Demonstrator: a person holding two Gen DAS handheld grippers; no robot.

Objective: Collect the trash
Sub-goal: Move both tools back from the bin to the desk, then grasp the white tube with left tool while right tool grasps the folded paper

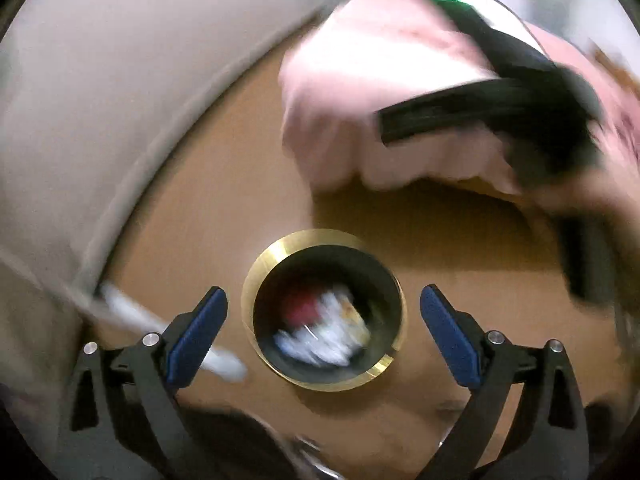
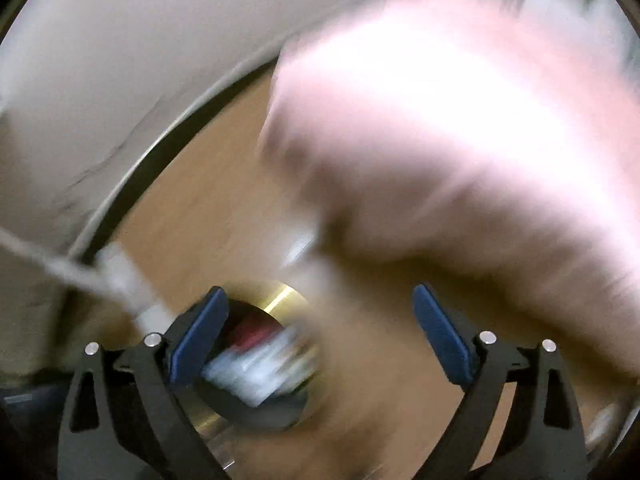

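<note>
Your left gripper [image 1: 324, 328] stood wide open and empty above the gold-rimmed bin [image 1: 325, 310] holding crumpled trash [image 1: 320, 338]. Your right gripper [image 2: 320, 330] gaped equally wide, gripping nothing.

One round bin [image 1: 394, 280] with a brass-coloured rim is seen on the wooden floor [image 1: 224, 208]. Inside it, one red piece [image 1: 298, 308] can be made out, together with a blurred heap of white scraps [image 1: 320, 344] whose number cannot be counted. One pink cloth [image 1: 360, 80] is seen beyond the bin. One white cable [image 1: 132, 316] is seen at the left. Two grippers are counted in all, the left gripper [image 1: 324, 330] and the right gripper [image 2: 320, 330], and two blue pads are counted on each. One pale wall [image 1: 100, 100] is seen behind.
</note>
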